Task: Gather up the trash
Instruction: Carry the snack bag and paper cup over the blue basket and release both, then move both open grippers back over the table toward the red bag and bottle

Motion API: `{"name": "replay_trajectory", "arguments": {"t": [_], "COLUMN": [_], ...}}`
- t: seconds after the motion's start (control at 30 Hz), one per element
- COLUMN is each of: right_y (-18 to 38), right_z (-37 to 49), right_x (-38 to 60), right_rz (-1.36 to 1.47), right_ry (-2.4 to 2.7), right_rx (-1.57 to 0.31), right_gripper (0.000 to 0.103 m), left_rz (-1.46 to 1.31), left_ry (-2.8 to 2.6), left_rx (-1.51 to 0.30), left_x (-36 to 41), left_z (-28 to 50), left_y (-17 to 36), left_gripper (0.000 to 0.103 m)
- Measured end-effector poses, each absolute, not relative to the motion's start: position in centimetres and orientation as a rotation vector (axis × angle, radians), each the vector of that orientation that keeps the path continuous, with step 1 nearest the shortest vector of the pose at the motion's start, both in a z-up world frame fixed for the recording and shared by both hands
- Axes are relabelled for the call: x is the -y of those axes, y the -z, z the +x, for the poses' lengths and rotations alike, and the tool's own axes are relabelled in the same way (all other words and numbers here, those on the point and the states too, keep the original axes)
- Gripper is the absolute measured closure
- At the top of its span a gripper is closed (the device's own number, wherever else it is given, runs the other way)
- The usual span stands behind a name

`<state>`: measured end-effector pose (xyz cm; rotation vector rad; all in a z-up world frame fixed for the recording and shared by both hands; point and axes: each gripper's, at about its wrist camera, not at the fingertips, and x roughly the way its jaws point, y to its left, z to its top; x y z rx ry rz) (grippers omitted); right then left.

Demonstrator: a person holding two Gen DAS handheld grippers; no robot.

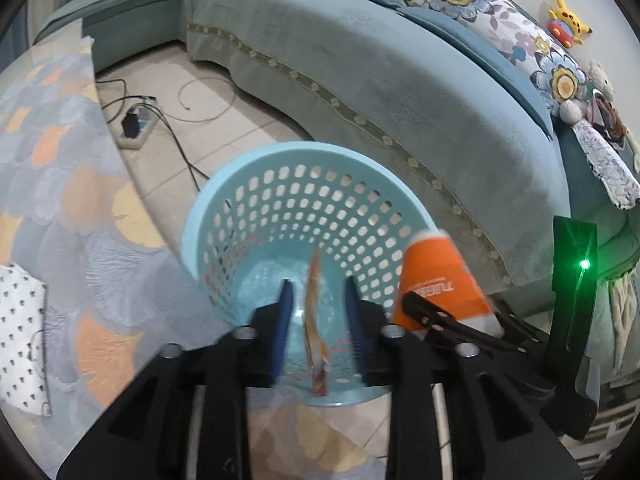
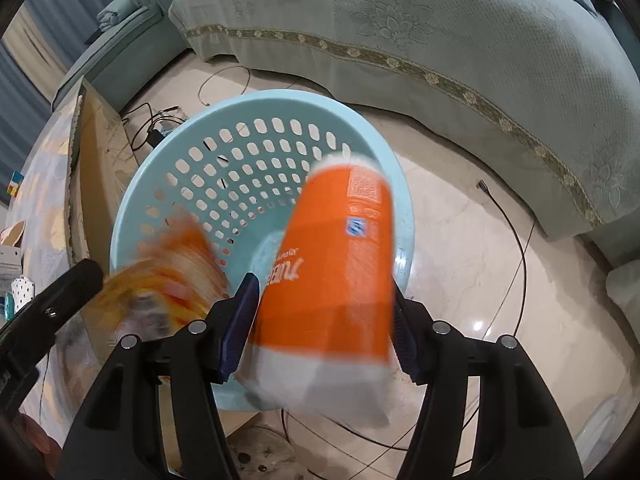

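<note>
Nearest the left wrist camera, the left gripper (image 1: 316, 300) is seen with its blue jaws apart; a thin orange-and-white snack wrapper (image 1: 316, 320) is seen edge-on in the gap between them, clear of both pads, over the mouth of the light blue perforated basket (image 1: 280, 156). In the right wrist view the same wrapper (image 2: 172, 280) is blurred at the lower left, above the basket (image 2: 132, 200).

The right gripper (image 2: 324, 312) is seen with its jaws set either side of an orange paper cup (image 2: 340, 248) with a white rim and base; whether the pads press on the cup cannot be told from the blurred frame. The cup (image 1: 436, 280) is held tilted over the basket's near right rim.

The basket stands on a pale tiled floor (image 2: 460, 240), beside a teal sofa (image 1: 380, 80). A power strip (image 1: 136, 124) with cables lies on the floor beyond it. A patterned surface (image 1: 60, 160) is seen at the left.
</note>
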<state>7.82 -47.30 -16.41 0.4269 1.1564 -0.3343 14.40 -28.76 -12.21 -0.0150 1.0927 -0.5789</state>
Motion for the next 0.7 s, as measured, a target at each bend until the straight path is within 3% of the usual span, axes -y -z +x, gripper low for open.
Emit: {"name": "replay_trajectory", "arguments": {"t": [0.1, 0.27, 0.4, 0.7], "right_y": [16.0, 14.7, 12.8, 5.5], "right_z": [7.4, 6.4, 5.6, 4.5], "right_x": [47.5, 47.5, 46.4, 38.9], "right_rz": [0.440, 0.462, 0.437, 0.307], "right_ry": [0.346, 0.357, 0.347, 0.205], "right_rx": [-1.149, -1.125, -1.091, -0.934], "right_gripper": [0.045, 0.045, 0.045, 0.045], "left_rz": [-0.034, -0.061, -0.093, -0.153], "left_ry": [0.587, 0.596, 0.593, 0.486], "left_rx": [-1.071, -1.017, -0.946, -0.804], "left_x": [28.2, 26.5, 24.1, 15.0], "left_z": [14.1, 13.0, 11.5, 7.5], "left_y": [11.3, 8.7, 5.8, -0.1], "left_gripper": [0.062, 0.058, 0.048, 0.045]}}
